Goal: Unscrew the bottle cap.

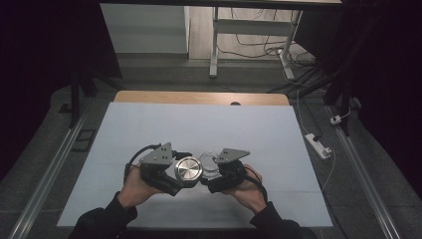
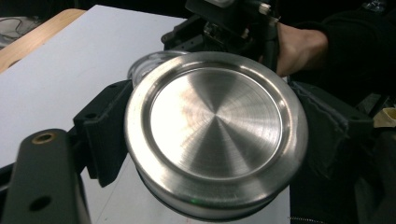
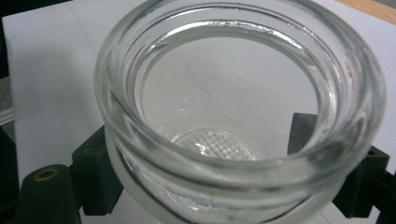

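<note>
A round brushed-metal lid [image 1: 188, 169] [image 2: 215, 135] is clamped between the black jaws of my left gripper [image 1: 180, 172], its flat top facing up. Beside it, my right gripper [image 1: 213, 173] is shut on an open clear glass jar [image 1: 210, 164] [image 3: 240, 112]. The jar's thick threaded rim faces the camera in the right gripper view, and its dimpled bottom shows through. The jar's rim peeks out behind the lid [image 2: 147, 65] in the left gripper view. Lid and jar are side by side, just above the table, near its front middle.
The table carries a white sheet [image 1: 199, 129], with a wooden edge [image 1: 199, 97] at the far side. On the floor lie a power strip [image 1: 318, 145] to the right and rails [image 1: 45, 174] along both sides. A desk frame [image 1: 249, 35] stands beyond.
</note>
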Demonstrator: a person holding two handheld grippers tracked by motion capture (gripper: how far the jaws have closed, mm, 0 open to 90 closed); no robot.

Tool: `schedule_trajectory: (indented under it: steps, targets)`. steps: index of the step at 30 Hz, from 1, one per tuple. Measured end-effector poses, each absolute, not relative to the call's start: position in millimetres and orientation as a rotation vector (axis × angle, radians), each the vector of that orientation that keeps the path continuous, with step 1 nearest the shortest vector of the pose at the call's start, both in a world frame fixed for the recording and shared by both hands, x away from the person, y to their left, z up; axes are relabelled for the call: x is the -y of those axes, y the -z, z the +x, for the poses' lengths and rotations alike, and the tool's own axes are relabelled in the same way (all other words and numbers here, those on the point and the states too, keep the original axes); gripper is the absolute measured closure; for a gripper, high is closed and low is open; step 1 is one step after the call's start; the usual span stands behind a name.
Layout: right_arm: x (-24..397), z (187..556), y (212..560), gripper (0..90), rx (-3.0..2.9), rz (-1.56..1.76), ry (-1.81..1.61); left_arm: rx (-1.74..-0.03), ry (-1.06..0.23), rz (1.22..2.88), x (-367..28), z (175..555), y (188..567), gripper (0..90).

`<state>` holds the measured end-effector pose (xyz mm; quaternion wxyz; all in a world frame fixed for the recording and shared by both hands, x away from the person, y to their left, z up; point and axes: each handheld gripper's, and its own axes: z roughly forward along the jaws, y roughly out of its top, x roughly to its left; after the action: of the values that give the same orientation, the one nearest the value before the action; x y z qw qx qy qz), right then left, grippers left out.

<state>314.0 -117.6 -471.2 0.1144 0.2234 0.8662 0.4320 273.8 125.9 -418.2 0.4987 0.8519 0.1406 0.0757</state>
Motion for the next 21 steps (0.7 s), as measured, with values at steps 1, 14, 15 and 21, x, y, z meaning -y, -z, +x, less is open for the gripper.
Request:
schedule_trajectory:
  steps: [1,14,15,21]
  targets:
    - [118,315,471,15.1,-2.537,0.66,-1.263,-0.341,-0.185,2.061,-126,273,419,19.5]
    - [125,323,468,15.1,-2.495,0.73,-1.25,-0.342,-0.158,2.059,-129,264,428,19.5]
    - [125,323,468,15.1,-2.495,0.73,-1.25,-0.342,-0.158,2.059,-129,264,428,19.5]
    - [126,329,468,15.1,-2.485,0.737,-1.247,-0.33,-0.148,2.063,-124,262,434,19.5]
